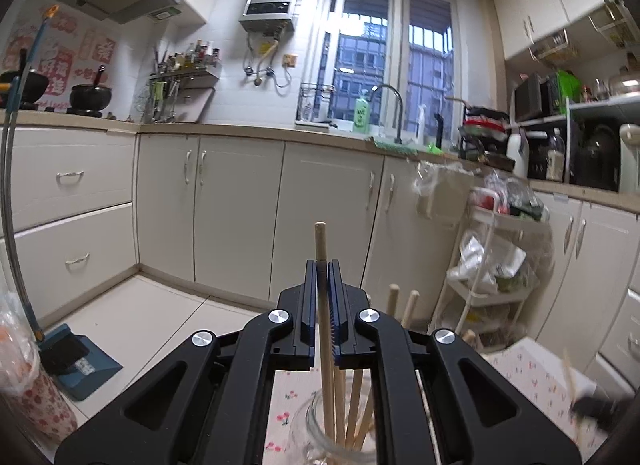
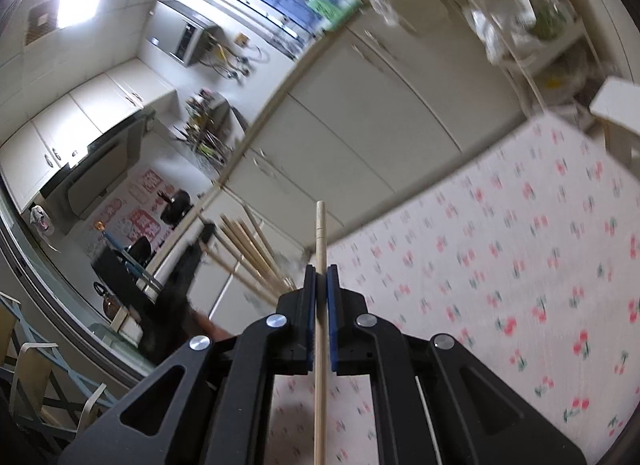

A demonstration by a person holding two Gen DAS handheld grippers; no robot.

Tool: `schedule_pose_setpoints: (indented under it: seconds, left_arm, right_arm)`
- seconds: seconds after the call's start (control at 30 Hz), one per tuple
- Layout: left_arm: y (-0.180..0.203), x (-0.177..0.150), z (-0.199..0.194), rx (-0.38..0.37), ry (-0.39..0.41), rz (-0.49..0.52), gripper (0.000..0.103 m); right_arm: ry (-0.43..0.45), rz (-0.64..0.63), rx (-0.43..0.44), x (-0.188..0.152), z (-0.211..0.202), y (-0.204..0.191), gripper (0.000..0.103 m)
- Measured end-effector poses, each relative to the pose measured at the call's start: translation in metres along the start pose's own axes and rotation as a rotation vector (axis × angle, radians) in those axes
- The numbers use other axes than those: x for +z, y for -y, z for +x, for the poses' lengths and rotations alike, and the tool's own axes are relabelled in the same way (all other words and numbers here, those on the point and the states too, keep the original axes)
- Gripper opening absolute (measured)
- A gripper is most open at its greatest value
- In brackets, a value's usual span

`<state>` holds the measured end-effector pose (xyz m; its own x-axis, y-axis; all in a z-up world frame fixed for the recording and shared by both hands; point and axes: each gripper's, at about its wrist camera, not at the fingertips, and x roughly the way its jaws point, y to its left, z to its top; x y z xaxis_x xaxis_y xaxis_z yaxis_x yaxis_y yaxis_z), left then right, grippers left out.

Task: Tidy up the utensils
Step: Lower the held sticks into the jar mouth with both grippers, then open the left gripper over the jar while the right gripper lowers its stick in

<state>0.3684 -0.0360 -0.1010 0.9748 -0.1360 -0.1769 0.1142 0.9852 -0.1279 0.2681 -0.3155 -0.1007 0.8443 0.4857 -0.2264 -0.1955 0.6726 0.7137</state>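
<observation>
Chopsticks, wooden, two in grip, several more stored.

Item one: left hand-held gripper (image 1: 322,265), jaws pressed together on a single chopstick (image 1: 325,313). The stick stands nearly upright, its top clear above the fingertips at 12 o'clock, its lower end down inside the glass jar (image 1: 316,431) at 6 o'clock of the left wrist view. Three or four other sticks lean in the same jar, just beside the held one; further rounded stick tops show at 2 o'clock of the gripper.

Item two: right hand-held gripper (image 2: 321,270), jaws likewise pinching one chopstick (image 2: 320,305), which runs straight along the fingers and past them toward 12 o'clock. It hangs over the cherry-print cloth on the bench (image 2: 520,265). A fan of stored chopsticks (image 2: 252,253) lies at 10 o'clock, near a dark blurred shape that is probably the other gripper.

Risks, as judged:
- The left stick is not yet released; letting go at a tilt could send it against the jar rim or jostle its neighbours.
- Pushing sideways on the gripped stick may tip the light glass jar.
- The right view is motion-blurred; a thin round stick in a narrow pinch can pivot or slip.
- Both grippers converging on one jar may collide.
</observation>
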Motion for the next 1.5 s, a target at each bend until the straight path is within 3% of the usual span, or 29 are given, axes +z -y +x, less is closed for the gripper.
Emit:
schedule_pose_setpoints:
  seconds: [0.1, 0.27, 0.43, 0.63, 0.87, 1.27, 1.5]
  left_arm:
    - [-0.004, 0.000, -0.011, -0.012, -0.022, 0.011, 0.016]
    - [-0.021, -0.001, -0.044, 0.000, -0.016, -0.004, 0.040]
    - [-0.048, -0.016, -0.074, 0.055, -0.021, -0.069, 0.052]
    - [-0.087, -0.045, -0.079, 0.134, -0.057, -0.186, 0.053]
    - [-0.105, -0.055, -0.080, 0.127, -0.057, -0.250, 0.053]
    - [-0.114, -0.057, -0.077, 0.099, -0.067, -0.305, 0.053]
    - [-0.114, -0.057, -0.075, 0.107, -0.067, -0.299, 0.053]
  right_arm:
    - [0.070, -0.053, 0.008, 0.010, 0.003, -0.025, 0.006]
    - [0.200, -0.141, 0.029, 0.027, 0.015, -0.069, 0.006]
    - [0.348, -0.205, 0.056, 0.030, 0.027, -0.103, 0.006]
    - [0.450, -0.266, 0.042, 0.029, 0.060, -0.129, 0.006]
    - [0.510, -0.393, -0.031, 0.013, 0.103, -0.150, 0.006]
    - [0.537, -0.575, -0.182, -0.022, 0.138, -0.151, 0.006]
    - [0.485, -0.610, -0.226, -0.038, 0.147, -0.142, 0.006]
